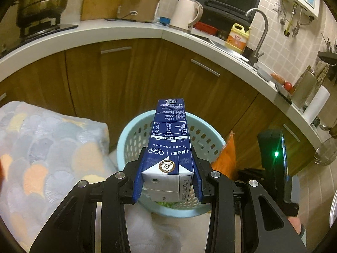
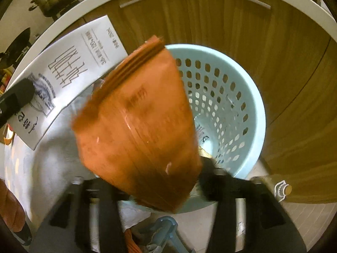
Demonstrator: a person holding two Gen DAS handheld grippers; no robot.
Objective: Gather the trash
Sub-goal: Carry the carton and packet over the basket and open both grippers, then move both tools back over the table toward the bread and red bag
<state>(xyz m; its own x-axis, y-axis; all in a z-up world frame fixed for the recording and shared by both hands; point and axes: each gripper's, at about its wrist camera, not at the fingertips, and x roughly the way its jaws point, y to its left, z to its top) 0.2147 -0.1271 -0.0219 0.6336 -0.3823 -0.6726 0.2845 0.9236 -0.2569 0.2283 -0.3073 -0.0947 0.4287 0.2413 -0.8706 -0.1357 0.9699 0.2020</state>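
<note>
Left hand-held gripper (image 1: 167, 181) clamped our milk carton (image 1: 170, 139); right hand-held gripper (image 2: 162, 187) gaped, orange bag (image 2: 139, 126) loose. Bag could've missed the basket (image 2: 252, 97) at 2 o'clock.

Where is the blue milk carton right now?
In the left wrist view the milk carton sits clamped between the left gripper fingers, pointing out over the light-blue basket by the wooden cabinets.

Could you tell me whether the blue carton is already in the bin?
Not yet: the left gripper grips the blue carton above the bin.
</note>
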